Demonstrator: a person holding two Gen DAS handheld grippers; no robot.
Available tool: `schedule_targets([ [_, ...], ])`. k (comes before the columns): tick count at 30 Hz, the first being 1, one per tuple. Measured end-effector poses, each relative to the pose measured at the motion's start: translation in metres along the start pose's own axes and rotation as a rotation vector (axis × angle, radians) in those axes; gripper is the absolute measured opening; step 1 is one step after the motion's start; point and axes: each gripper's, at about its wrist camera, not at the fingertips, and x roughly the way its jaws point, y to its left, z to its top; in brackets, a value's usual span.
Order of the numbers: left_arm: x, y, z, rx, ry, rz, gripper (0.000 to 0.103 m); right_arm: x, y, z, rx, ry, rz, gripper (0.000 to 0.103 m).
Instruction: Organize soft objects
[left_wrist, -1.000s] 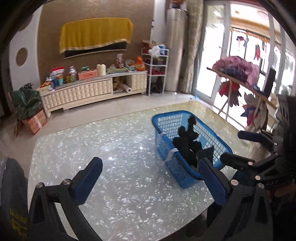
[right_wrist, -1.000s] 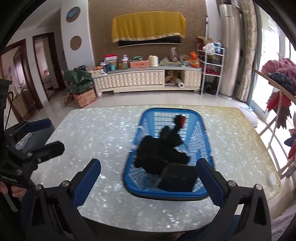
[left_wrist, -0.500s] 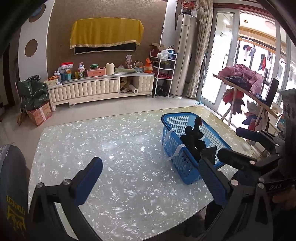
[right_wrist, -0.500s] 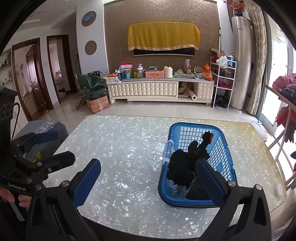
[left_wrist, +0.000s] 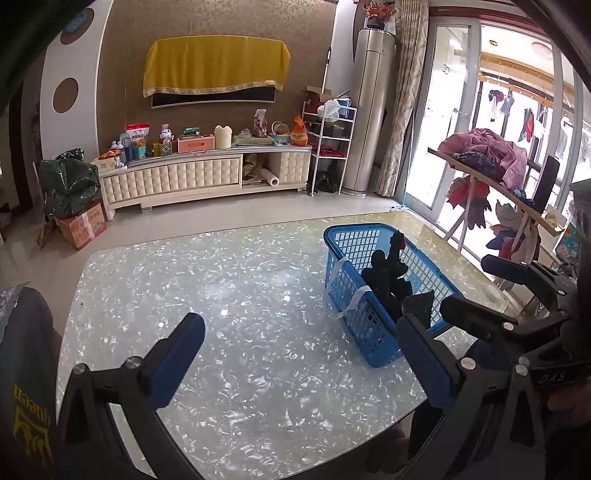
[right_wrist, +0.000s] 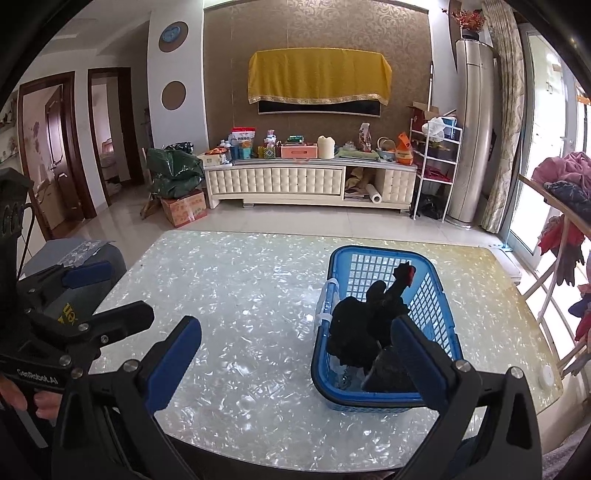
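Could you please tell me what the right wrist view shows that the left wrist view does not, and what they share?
Only the right wrist view shows two dark doorways, the round blue wall plate in full, and the open left gripper from the side. Only the left wrist view shows clothes hanging outside the glass door and the open right gripper from the side. Both show the table, the blue basket holding black soft items, and the yellow cloth.

basket (right_wrist: 432, 284): blue plastic lattice, upright, on the tabletop (right_wrist: 240, 295) near its right edge, white strap on the left rim | soft objects (right_wrist: 369, 325): black heap inside the basket; one piece rises above the rim, red tip on top; dark folded piece at the near end
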Motion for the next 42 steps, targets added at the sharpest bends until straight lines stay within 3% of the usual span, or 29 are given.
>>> schedule_targets([
  [42,0.0041,-0.0071,0.0028,-0.007,0.013,-0.005,0.103,-0.0055,-0.0005,0.0009,0.019,0.03,-0.032,0.103],
])
